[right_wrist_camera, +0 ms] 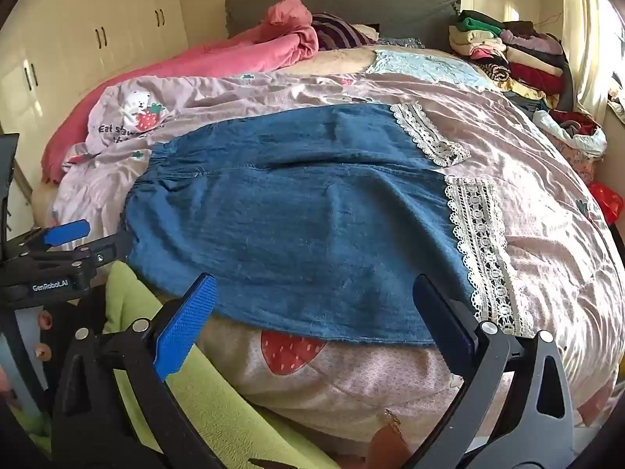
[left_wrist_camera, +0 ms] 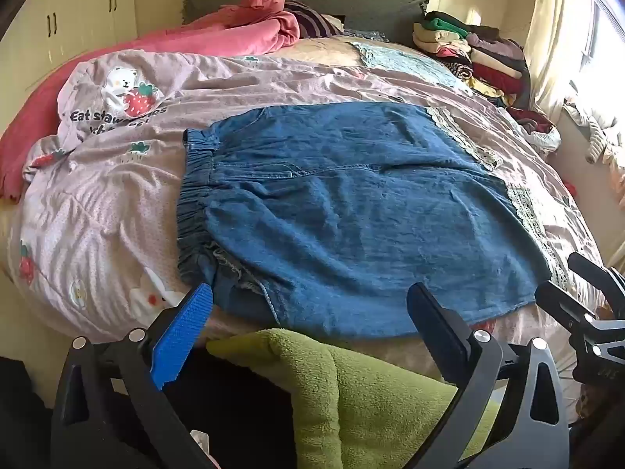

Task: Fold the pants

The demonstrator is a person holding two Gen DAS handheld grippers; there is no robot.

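The denim pants point(left_wrist_camera: 351, 211) lie flat on the bed's pink strawberry quilt point(left_wrist_camera: 117, 203), directly ahead of both tools. Their long axis runs across the view, from left to right: the gathered elastic waistband point(left_wrist_camera: 191, 203) is at the far left, and the lace-trimmed leg cuffs point(right_wrist_camera: 480, 250) are at the far right.

The left hand-held gripper point(left_wrist_camera: 308, 312) stands with its jaws wide apart and holds nothing. It hovers at the near edge of the pants, and its blue finger pad point(left_wrist_camera: 183, 336) is just beside the waistband corner, so this gripper is the nearer one to the waist end.

The right hand-held gripper point(right_wrist_camera: 312, 301) is also spread wide and empty. It sits over the near hem of the front leg, with the lace cuff just to the right of its dark finger, so it is the nearer one to the cuff end.

The two legs seem to lie side by side, the second one beyond the first, though the fisheye bending makes this not fully sure. In my judgement no fold is made yet. The coming move probably needs each gripper to take its own near corner and carry the near edge away, over the far leg.
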